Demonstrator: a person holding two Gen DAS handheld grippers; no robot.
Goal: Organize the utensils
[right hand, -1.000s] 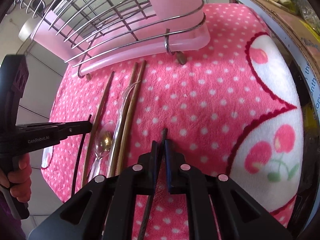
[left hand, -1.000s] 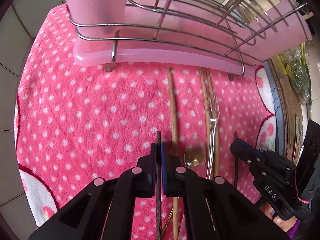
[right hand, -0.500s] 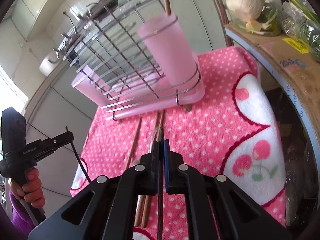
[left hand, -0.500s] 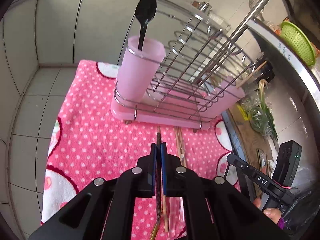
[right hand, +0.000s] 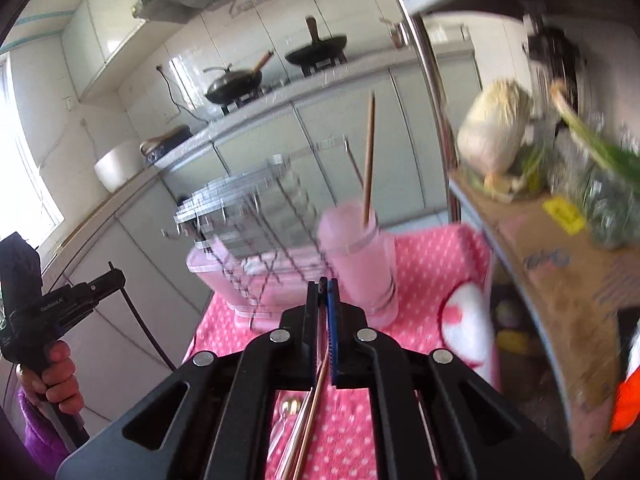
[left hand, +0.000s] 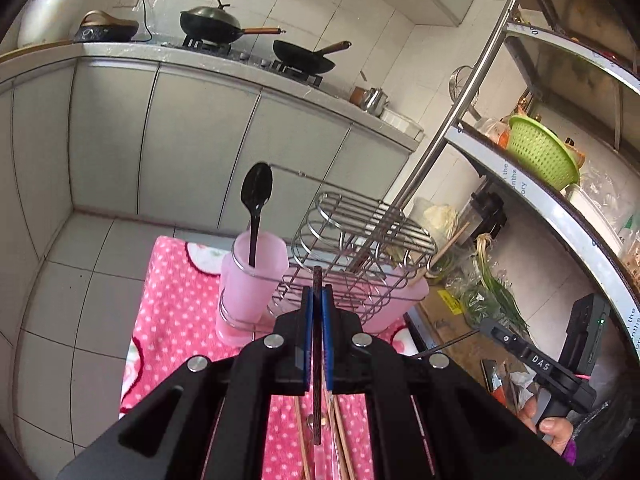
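Note:
My left gripper (left hand: pixel 317 304) is shut on a dark chopstick (left hand: pixel 317 360), held high above the pink dotted towel (left hand: pixel 172 312). My right gripper (right hand: pixel 323 292) is shut on another dark chopstick (right hand: pixel 321 289), also raised. The wire dish rack (left hand: pixel 360 248) stands on the towel with a pink cup (left hand: pixel 256 276) holding a black spoon (left hand: pixel 256 204). In the right wrist view the other pink cup (right hand: pixel 360 256) holds a wooden chopstick (right hand: pixel 369 156). Wooden chopsticks (left hand: pixel 340 440) and a clear spoon (right hand: pixel 288 412) lie on the towel below.
A metal shelf post (left hand: pixel 448 128) and shelves with a green basket (left hand: pixel 540 152) and vegetables (right hand: pixel 496 136) stand to the right. Kitchen cabinets (left hand: pixel 180 140) with woks (left hand: pixel 216 20) are behind. The right gripper shows in the left wrist view (left hand: pixel 480 326).
Both grippers have risen from the towel with their dark chopsticks and tilted up, so the rack and cups now lie below and ahead.

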